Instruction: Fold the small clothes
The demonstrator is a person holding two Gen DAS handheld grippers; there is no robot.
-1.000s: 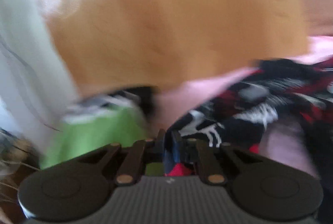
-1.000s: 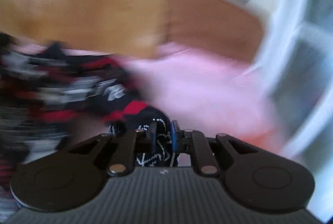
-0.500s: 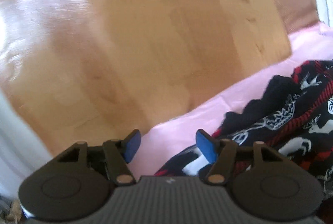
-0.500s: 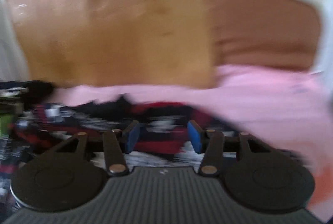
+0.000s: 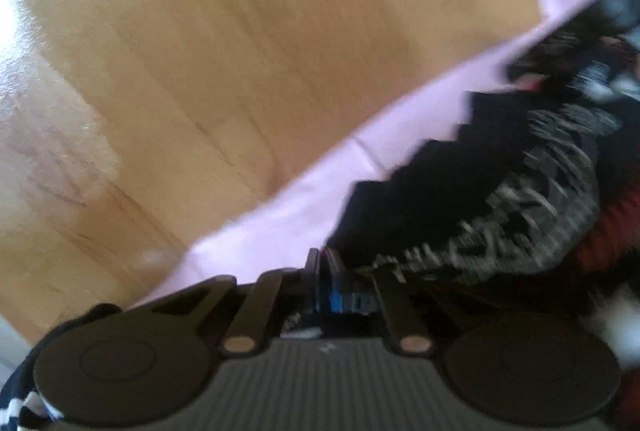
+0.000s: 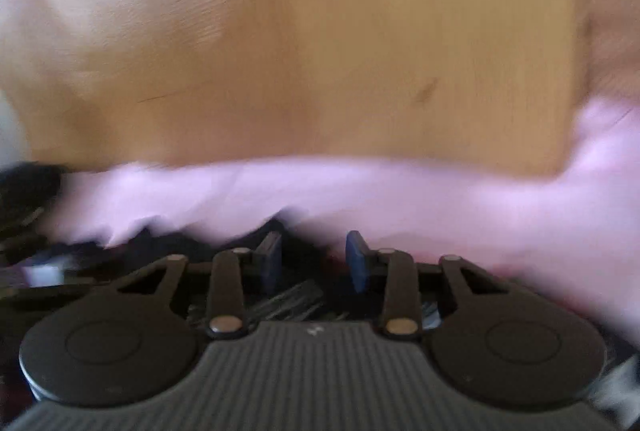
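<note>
A black, red and white patterned garment (image 5: 500, 199) lies on a pink cloth (image 5: 312, 199) over a wooden table (image 5: 240, 51). My left gripper (image 5: 324, 271) is shut at the garment's near left edge; the fabric reaches the blue pads, and it seems pinched between them. In the right wrist view the same garment (image 6: 224, 243) shows as a dark blurred edge under my right gripper (image 6: 314, 255), whose blue pads stand apart, open, just above the fabric. Both views are motion-blurred.
The pink cloth (image 6: 400, 191) covers the near part of the wooden table (image 6: 320, 51). Bare wood stretches beyond it. A dark object (image 6: 28, 187) sits at the far left edge of the right wrist view.
My left gripper went from shut to open and is now shut again at the garment's edge. My right gripper opened and has dropped lower over the garment.
</note>
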